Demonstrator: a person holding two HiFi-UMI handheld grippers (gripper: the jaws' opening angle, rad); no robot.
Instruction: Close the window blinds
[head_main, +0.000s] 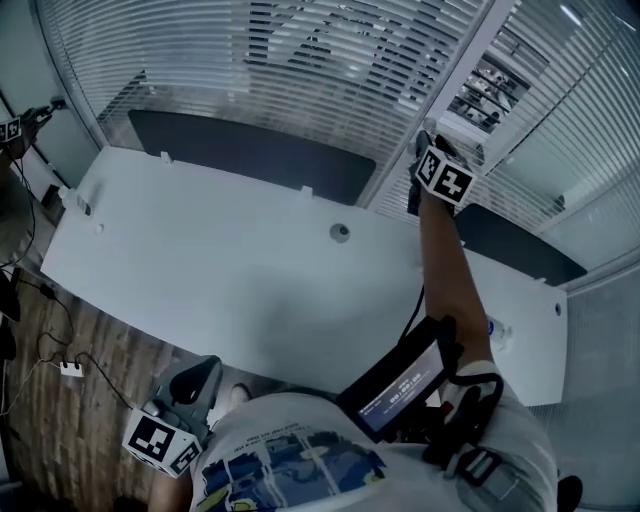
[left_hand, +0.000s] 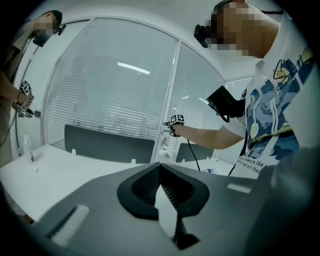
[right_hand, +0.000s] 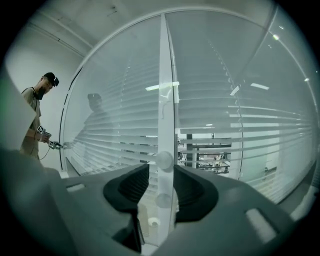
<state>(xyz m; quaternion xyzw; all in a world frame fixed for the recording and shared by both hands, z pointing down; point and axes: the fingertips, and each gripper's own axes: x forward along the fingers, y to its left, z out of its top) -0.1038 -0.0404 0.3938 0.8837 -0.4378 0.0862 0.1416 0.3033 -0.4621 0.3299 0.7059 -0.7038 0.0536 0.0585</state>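
Observation:
White slatted blinds (head_main: 300, 60) hang behind glass beyond the desk. In the right gripper view the left panel (right_hand: 115, 130) looks mostly closed, while the right panel (right_hand: 240, 135) has gaps showing an office beyond. My right gripper (head_main: 428, 150) is stretched out to the white frame post (right_hand: 165, 100) between the panels. It (right_hand: 157, 170) is open, with a round white knob (right_hand: 164, 160) on the post between the jaws and a gap beside it. My left gripper (head_main: 200, 375) hangs low by my side; its (left_hand: 160, 167) jaws are shut and hold nothing.
A long white desk (head_main: 200, 260) with dark divider panels (head_main: 250, 150) lies between me and the window. Another person (right_hand: 37, 120) stands at the far left by the glass, holding grippers. Cables (head_main: 60, 365) lie on the wooden floor at the left.

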